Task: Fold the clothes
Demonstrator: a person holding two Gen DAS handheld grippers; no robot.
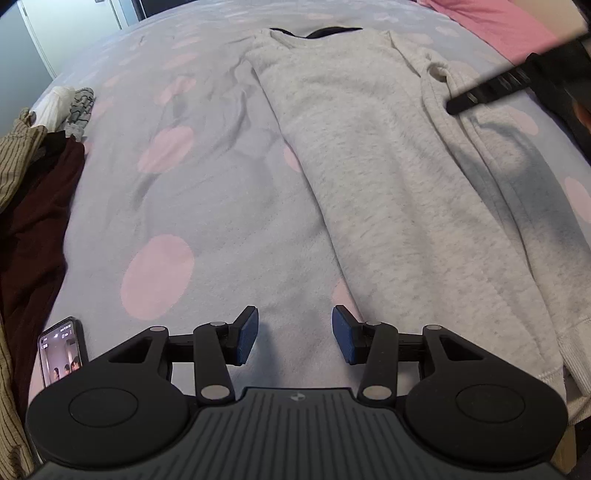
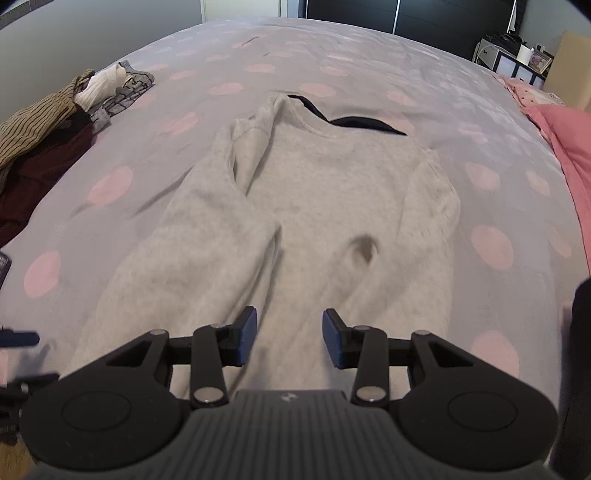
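- Left wrist view: a light grey sweatshirt (image 1: pixel 369 155) lies flat on the bed (image 1: pixel 192 177), ahead and to the right of the left gripper (image 1: pixel 294 334); its dark-lined neck opening is at the far end, its hem close to the right finger.
- A phone (image 1: pixel 61 349) with a lit screen lies just left of the left finger, and beyond it a heap of clothes (image 1: pixel 33 192), dark maroon and striped, runs along the bed's left edge.
- A pink blanket (image 1: pixel 509 26) sits at the far right; nothing lies between the fingers and the sweatshirt.
- The left fingers (image 1: pixel 246 334) stand partly apart over bare polka-dot sheet, holding nothing.
- Right wrist view: the right gripper (image 2: pixel 290 336) hangs over the sweatshirt's lower part, with one sleeve (image 2: pixel 192 236) folded in along the body ahead and left of the fingers.
- The right fingers (image 2: pixel 334 338) are partly apart, nothing gripped; the fabric lies below them and I cannot tell whether they touch it.
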